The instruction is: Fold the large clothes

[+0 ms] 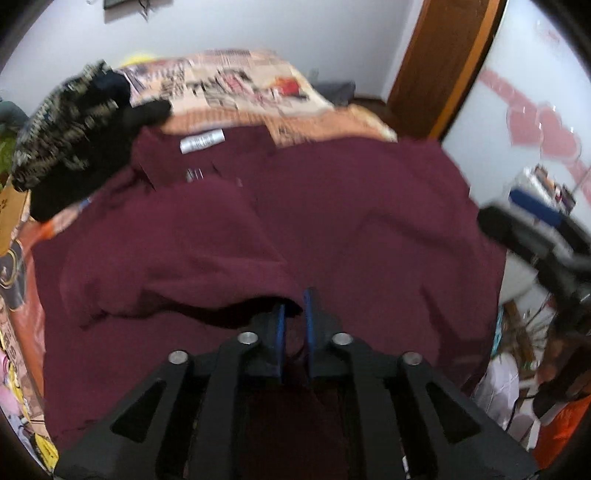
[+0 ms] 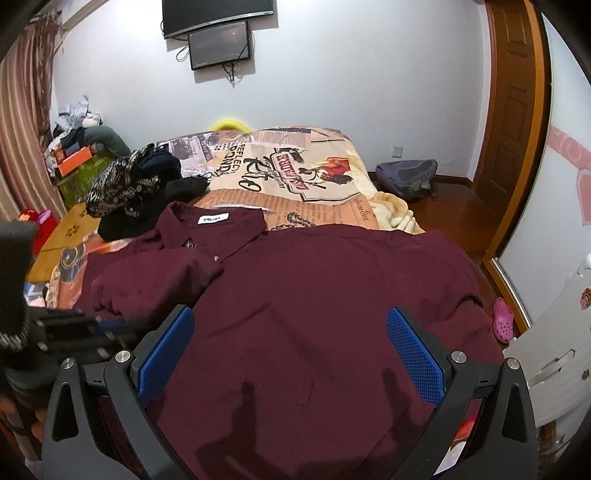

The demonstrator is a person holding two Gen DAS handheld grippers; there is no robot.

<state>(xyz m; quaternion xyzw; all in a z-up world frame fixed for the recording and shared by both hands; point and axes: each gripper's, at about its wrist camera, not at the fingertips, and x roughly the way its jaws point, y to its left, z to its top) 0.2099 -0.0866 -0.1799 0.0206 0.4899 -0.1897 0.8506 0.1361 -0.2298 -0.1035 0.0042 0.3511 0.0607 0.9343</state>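
Maroon shirt (image 2: pixel 314 295) is being spread collar-away on bed (image 2: pixel 332 177); left gripper (image 1: pixel 295 310), barely parted, nearest folded sleeve (image 1: pixel 177 251); right gripper (image 2: pixel 291 347) released.

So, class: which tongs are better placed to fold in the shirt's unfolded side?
Probably right: the right tongs hang open over the maroon shirt's flat side; the left tongs sit by the folded sleeve.

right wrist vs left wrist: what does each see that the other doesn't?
Right wrist only: two wall screens, backpack, pink clog, striped curtain, right gripper open over the cloth.
Left wrist only: left gripper, jaws a narrow slit at a raised fold.
Both: maroon shirt with collar label, dark patterned garment pile, printed bedspread, wooden door.
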